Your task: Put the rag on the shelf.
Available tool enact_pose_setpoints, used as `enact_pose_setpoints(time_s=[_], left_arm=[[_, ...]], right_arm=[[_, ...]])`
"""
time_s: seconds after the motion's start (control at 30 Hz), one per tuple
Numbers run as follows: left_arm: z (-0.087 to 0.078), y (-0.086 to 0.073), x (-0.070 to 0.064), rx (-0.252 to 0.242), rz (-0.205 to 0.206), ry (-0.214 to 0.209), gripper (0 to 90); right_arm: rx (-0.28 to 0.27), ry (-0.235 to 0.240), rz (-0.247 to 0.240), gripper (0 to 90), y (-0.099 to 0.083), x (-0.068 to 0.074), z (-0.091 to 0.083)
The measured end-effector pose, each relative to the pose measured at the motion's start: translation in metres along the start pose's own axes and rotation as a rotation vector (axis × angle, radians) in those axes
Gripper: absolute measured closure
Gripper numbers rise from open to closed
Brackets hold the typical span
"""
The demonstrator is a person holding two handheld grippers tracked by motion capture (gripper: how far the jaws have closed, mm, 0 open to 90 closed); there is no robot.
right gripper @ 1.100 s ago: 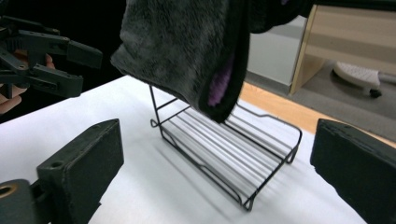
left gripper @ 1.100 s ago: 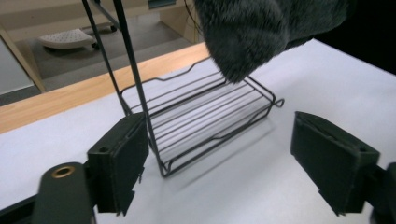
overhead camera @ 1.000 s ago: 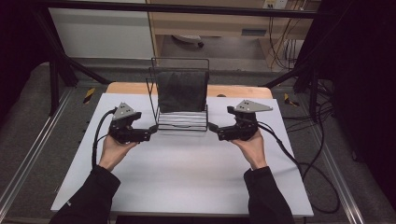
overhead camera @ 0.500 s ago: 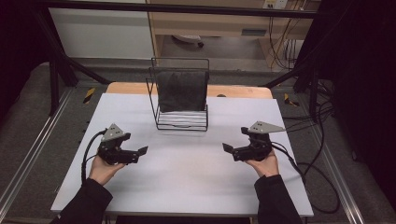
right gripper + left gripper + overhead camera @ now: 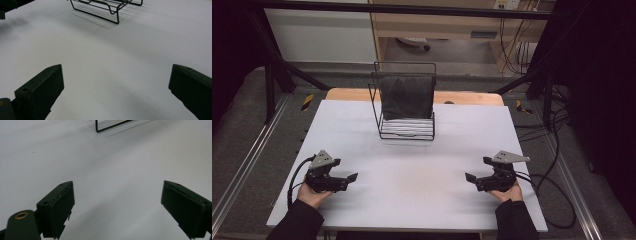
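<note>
A black wire rack [image 5: 406,127] stands at the back middle of the white table [image 5: 422,170], with a dark, flat, cloth-like item [image 5: 407,96] upright in it. My left gripper [image 5: 351,177] rests near the front left of the table, held by a hand, pointing right. My right gripper [image 5: 469,177] is near the front right, pointing left. In the left gripper view the left gripper [image 5: 117,186] is open over bare table, with a corner of the rack [image 5: 110,127] far ahead. In the right gripper view the right gripper [image 5: 115,67] is open too, and the rack [image 5: 107,8] lies ahead.
A wooden strip [image 5: 467,97] runs along the table's far edge behind the rack. Cables [image 5: 557,195] hang off the right side. Dark frame bars [image 5: 277,70] and grey floor surround the table. The left gripper [image 5: 10,6] shows at the right gripper view's top left.
Both grippers have drawn back from either side of the rack towards the table's front edge and spread apart. The rack and its dark item have not moved.
</note>
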State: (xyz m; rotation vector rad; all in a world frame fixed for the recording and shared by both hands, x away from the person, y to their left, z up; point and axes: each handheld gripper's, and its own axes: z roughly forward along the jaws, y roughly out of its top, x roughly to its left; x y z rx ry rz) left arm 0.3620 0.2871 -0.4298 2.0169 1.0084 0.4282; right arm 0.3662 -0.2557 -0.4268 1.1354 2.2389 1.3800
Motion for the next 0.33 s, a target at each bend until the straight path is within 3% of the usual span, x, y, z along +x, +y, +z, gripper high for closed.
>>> enact_pose_setpoints(time_s=[0.17, 0.33], left_arm=[[-0.004, -0.006, 0.0, -0.003, 0.004, -0.008, 11.7], [-0.005, -0.008, 0.003, -0.001, -0.002, -0.008, 11.9]], right_arm=[[0.02, -0.005, 0.009, 0.5, -0.014, -0.004, -0.005], [0.018, -0.006, 0.007, 0.5, -0.016, -0.005, -0.005]])
